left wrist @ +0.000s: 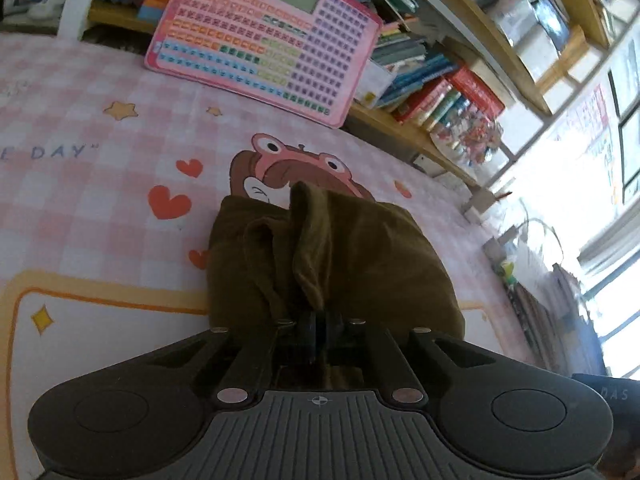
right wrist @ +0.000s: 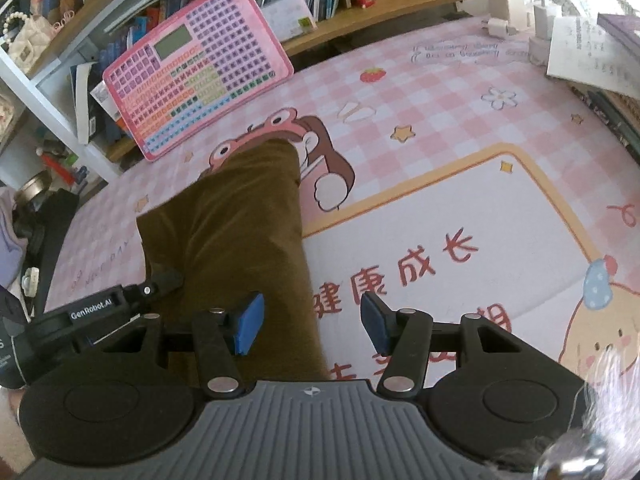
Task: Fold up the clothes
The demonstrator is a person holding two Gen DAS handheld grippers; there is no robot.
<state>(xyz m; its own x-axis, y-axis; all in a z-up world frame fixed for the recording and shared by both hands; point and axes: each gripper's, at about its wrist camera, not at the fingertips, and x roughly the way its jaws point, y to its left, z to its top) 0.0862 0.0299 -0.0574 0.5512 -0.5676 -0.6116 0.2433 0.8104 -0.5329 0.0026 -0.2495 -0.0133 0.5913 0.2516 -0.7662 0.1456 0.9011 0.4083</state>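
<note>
An olive-brown garment lies bunched on the pink checked mat. My left gripper is shut on a raised fold of its near edge. In the right wrist view the same garment stretches away as a long folded strip over the mat. My right gripper stands open just above the strip's near right edge. One blue pad is over the cloth and the other hangs over bare mat. The left gripper's black body shows at the left, at the cloth's left edge.
A pink learning tablet leans against the wooden bookshelf at the mat's far edge. Chargers and papers lie at the far right corner. A dark bag and clutter sit beyond the left edge.
</note>
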